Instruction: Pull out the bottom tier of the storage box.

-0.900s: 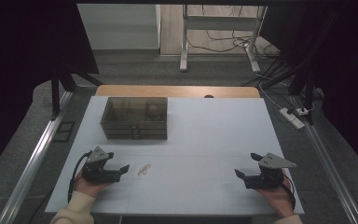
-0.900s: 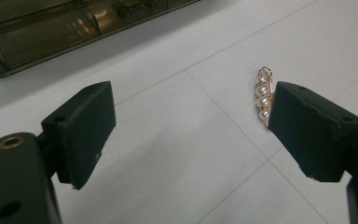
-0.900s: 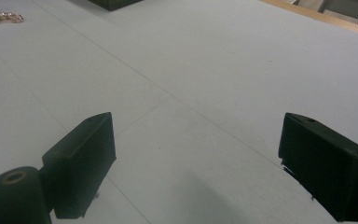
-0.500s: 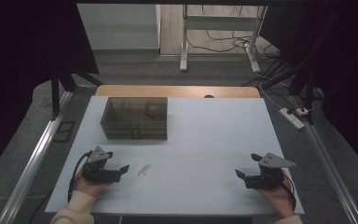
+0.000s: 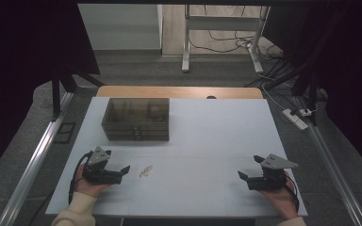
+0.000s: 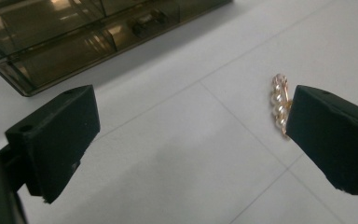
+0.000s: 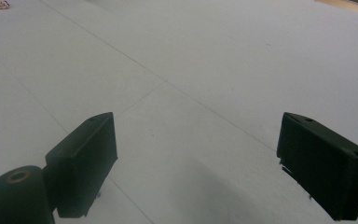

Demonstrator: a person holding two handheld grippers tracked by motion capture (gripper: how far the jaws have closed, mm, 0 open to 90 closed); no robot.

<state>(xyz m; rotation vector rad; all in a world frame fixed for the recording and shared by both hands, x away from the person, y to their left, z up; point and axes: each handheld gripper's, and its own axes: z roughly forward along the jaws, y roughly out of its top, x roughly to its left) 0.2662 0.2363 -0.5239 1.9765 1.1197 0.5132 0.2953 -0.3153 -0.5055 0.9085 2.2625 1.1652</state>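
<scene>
One small gold hair clip set with a row of white pearls (image 5: 145, 171) lies flat on the white table (image 5: 207, 141), lower left of centre in the high view, just beside the left gripper (image 5: 122, 171) and not touching it. In that view its long axis slants from lower left to upper right. In the left gripper view the clip (image 6: 279, 103) runs nearly up and down the frame, right of centre, its lower end hidden behind the right-hand jaw. The left gripper (image 6: 191, 140) stands wide open with bare table between its jaws. The right gripper (image 5: 244, 178), at the lower right of the high view, is also spread open and empty. A smoky transparent plastic box with compartments (image 5: 136, 118) sits at upper left; its contents cannot be made out.
</scene>
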